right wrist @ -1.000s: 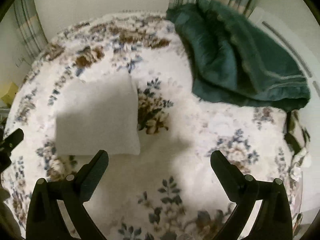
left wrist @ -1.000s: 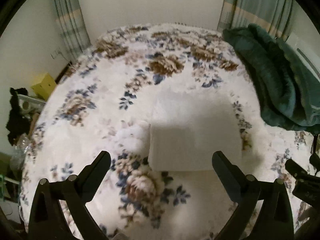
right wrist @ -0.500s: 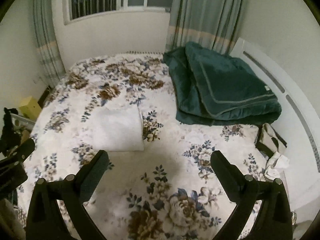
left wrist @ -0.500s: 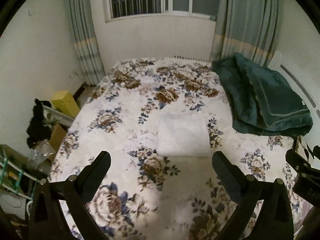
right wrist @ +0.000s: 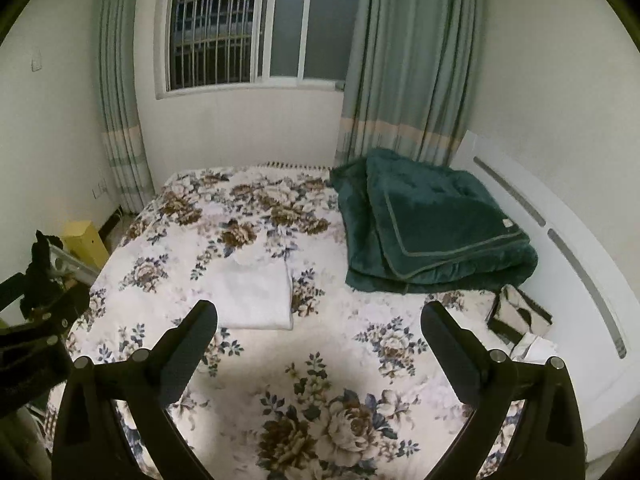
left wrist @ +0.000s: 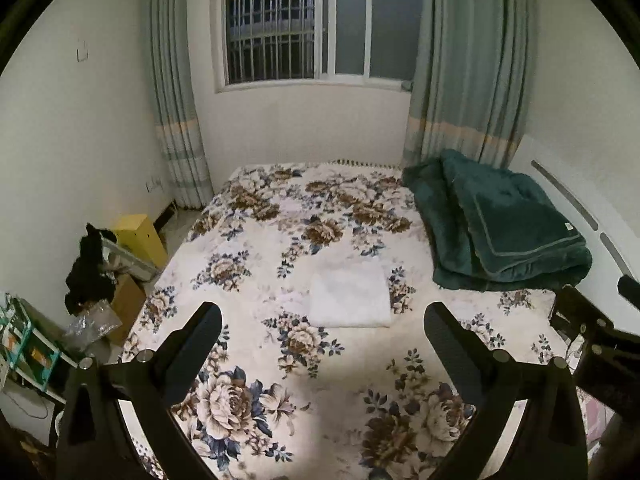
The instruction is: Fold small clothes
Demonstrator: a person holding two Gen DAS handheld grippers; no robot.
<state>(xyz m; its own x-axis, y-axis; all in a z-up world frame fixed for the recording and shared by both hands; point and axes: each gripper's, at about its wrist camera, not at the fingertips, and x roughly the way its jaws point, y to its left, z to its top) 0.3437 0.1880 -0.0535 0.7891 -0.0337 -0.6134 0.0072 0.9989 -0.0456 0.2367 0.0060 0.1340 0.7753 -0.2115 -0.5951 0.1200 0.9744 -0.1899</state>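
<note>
L gripper (left wrist: 322, 322): jaws spread wide, empty, above bed.
R gripper (right wrist: 319, 320): same, spread, empty.
Cloth: white folded garment (left wrist: 350, 300), prob. a towel, flat on floral bedspread (left wrist: 256, 360), beyond tips, 12 o'clock; 11 o'clock from R.
Far: green blanket (left wrist: 504, 224), 2 o'clock.

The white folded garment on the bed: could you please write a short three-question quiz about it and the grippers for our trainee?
1. True or false: the left gripper is shut on the white folded garment.
2. Multiple choice: the green blanket lies (A) on top of the garment, (B) apart from it, nearer the headboard, (C) on the floor.
3. Fill in: the right gripper holds ____.

Key: 1 false, its jaws stand open with nothing between them; 2 B; 3 nothing.
</note>
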